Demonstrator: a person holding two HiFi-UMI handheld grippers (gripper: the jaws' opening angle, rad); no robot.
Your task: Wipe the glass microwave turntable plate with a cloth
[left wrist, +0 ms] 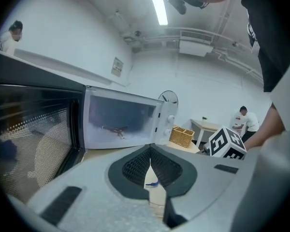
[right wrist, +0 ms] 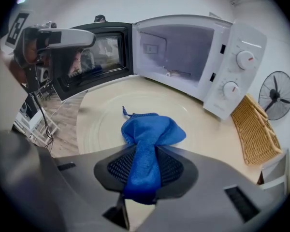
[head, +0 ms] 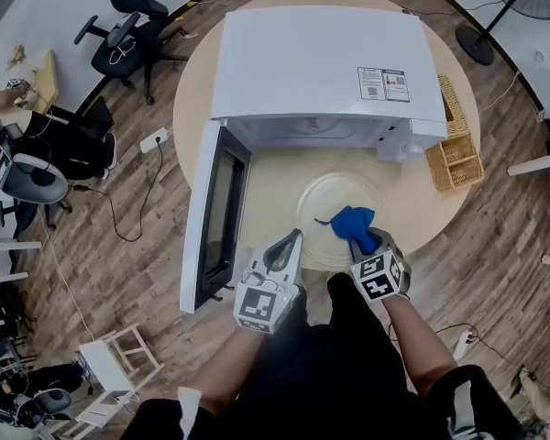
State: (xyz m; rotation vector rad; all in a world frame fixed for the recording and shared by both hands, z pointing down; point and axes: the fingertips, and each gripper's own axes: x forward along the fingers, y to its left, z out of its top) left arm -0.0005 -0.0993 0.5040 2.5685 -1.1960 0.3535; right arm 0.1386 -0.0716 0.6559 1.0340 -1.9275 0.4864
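Could shove the unbraced plate (head: 321,200) off the table's (head: 273,186) lower edge: right gripper (right wrist: 144,154) clamped on cloth (right wrist: 152,129), left gripper (left wrist: 150,152) closed empty.

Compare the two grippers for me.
The left gripper is shut on nothing; the right gripper is shut on the blue cloth. The right gripper holds its cloth over the glass plate; the left gripper sits beside it. Both point toward the open microwave.

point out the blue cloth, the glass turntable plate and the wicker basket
blue cloth (right wrist: 152,129), right gripper view, bunched part
glass turntable plate (head: 313,214), head view, bare left part
wicker basket (right wrist: 253,129), right gripper view, woven side
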